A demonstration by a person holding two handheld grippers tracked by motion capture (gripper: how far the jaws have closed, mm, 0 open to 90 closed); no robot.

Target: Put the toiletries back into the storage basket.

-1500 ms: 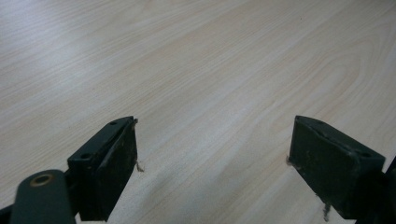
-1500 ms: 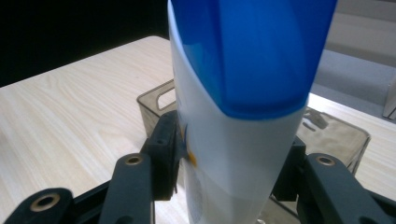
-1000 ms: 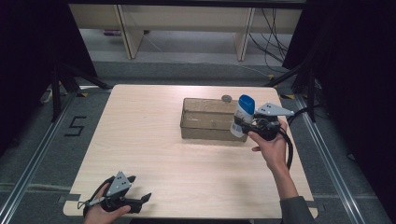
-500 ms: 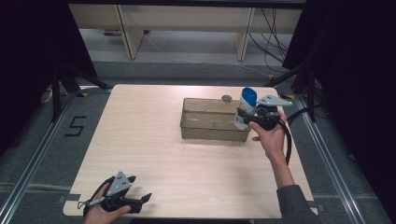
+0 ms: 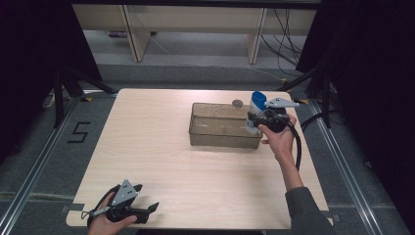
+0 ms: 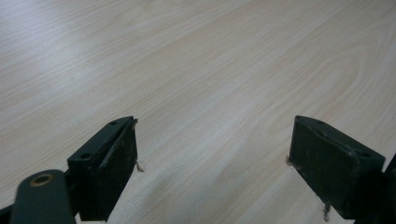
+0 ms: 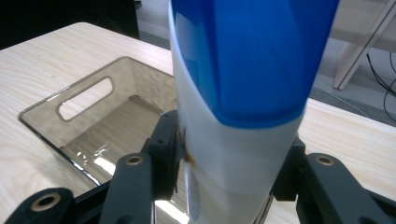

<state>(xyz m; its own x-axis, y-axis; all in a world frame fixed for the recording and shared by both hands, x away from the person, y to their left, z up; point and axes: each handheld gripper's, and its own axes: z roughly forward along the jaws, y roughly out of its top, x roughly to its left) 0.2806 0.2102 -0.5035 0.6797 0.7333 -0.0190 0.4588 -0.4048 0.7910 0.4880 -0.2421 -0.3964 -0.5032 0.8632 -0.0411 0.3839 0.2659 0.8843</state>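
My right gripper (image 5: 254,119) is shut on a white bottle with a blue cap (image 5: 255,106), held upright above the right end of a clear smoky plastic bin (image 5: 221,131). In the right gripper view the bottle (image 7: 233,116) stands between the jaws, with the bin (image 7: 88,121) and its handle slot below and to the left. My left gripper (image 5: 147,206) rests open at the table's near left corner. The left gripper view has bare wood between its jaws (image 6: 215,163).
A small round grey object (image 5: 238,103) lies on the table just behind the bin. The light wooden table (image 5: 147,137) has wide bare room to the left of and in front of the bin. Shelving legs and cables stand beyond the far edge.
My right gripper has carried the bottle a little to the left and away from me, over the bin's right end. The left gripper has stayed still.
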